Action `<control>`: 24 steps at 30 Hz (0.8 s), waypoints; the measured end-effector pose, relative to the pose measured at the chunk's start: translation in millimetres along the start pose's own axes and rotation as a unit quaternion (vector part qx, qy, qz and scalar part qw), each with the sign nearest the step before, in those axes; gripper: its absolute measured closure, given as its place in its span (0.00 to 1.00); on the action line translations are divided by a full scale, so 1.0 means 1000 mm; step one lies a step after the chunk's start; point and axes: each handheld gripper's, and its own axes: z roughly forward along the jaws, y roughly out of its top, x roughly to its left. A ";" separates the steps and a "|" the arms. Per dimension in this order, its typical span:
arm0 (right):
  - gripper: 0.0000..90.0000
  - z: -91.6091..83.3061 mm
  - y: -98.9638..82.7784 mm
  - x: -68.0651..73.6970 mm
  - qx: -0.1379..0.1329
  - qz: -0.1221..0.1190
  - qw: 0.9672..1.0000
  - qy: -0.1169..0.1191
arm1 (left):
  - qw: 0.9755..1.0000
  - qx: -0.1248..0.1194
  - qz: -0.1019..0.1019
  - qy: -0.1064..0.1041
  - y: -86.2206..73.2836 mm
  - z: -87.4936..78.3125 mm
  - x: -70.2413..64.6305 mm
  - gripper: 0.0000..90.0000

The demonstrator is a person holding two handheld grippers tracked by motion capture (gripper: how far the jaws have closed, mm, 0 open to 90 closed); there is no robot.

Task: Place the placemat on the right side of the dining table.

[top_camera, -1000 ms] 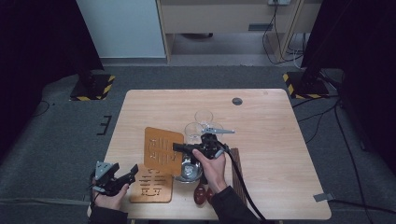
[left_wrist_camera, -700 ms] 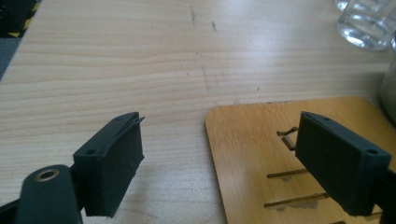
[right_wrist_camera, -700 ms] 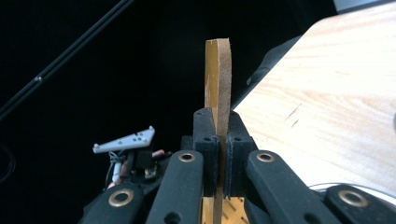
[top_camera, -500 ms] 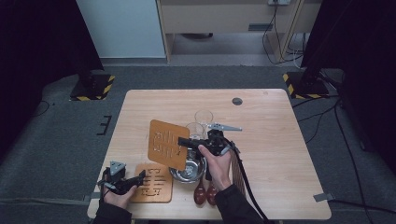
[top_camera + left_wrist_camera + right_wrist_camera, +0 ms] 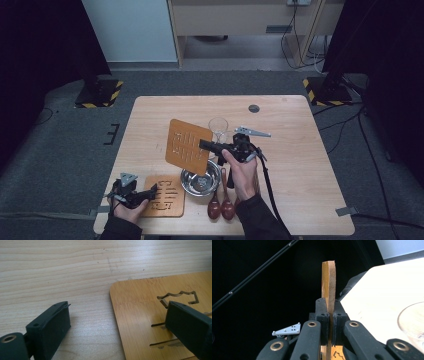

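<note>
My right gripper (image 5: 205,145) pinches the edge of a slotted bamboo trivet (image 5: 187,146), holding it tilted above the steel bowl (image 5: 201,179) beside the glass (image 5: 218,128). My left gripper (image 5: 150,193) has just been opening, jaws spread over the second trivet (image 5: 160,322) lying flat on the table (image 5: 300,165), not pressing it

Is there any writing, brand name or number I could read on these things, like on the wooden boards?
No readable text anywhere.
Lifted wooden board in the right claw: cut-out slots, too small to read as letters.
Flat wooden board by the left claw: cut-out shapes, not legible as words.
Steel bowl, glass, two maracas: no label visible.
</note>
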 end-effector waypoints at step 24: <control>0.97 -0.049 0.029 -0.014 -0.069 0.002 0.997 -0.028 | 1.000 0.003 -0.001 0.003 0.000 0.000 0.000 0.03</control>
